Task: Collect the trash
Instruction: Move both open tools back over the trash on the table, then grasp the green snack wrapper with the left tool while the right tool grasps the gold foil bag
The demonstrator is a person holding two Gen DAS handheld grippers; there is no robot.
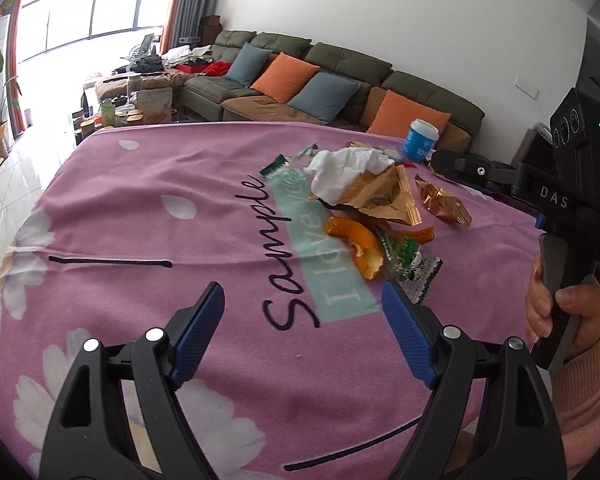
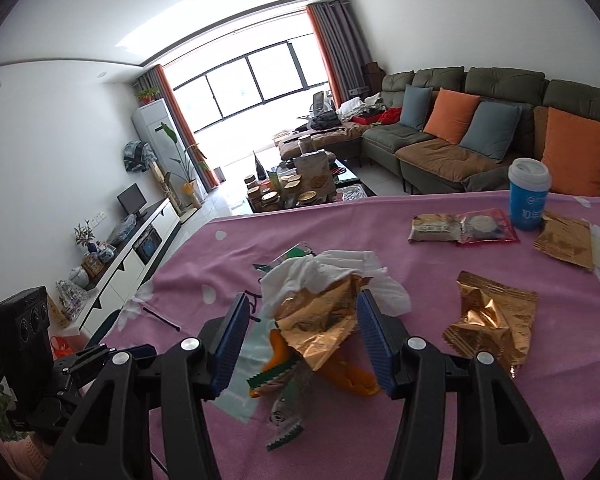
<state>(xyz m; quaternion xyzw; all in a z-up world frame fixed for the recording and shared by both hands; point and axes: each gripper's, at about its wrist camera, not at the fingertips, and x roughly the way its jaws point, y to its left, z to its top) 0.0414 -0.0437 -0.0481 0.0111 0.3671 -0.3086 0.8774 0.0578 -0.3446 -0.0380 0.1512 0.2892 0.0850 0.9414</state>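
Observation:
On the pink cloth [image 1: 148, 240] lies a trash pile: a crumpled white tissue [image 1: 348, 168] [image 2: 320, 276] on a gold wrapper [image 1: 384, 196] [image 2: 320, 328], orange peel [image 1: 356, 244] [image 2: 348, 376] and green-edged wrappers [image 1: 408, 264] [image 2: 276, 376]. A second crumpled gold wrapper [image 1: 444, 202] [image 2: 492, 320] lies apart to the right. My left gripper [image 1: 302, 286] hangs open over bare cloth, just short of the pile. My right gripper [image 2: 303, 295] is open above the pile, which shows between its fingers untouched. In the left wrist view the right gripper's body [image 1: 500, 172] reaches in from the right, behind the pile.
A blue cup with a white lid [image 2: 528, 196] [image 1: 420, 140] stands at the table's far edge. Beside it lie a brown snack packet [image 2: 436, 228], a red packet [image 2: 486, 226] and a flat gold packet [image 2: 566, 240]. A hand [image 1: 564, 312] holds the right gripper's handle. A green sofa [image 2: 480, 148] stands beyond.

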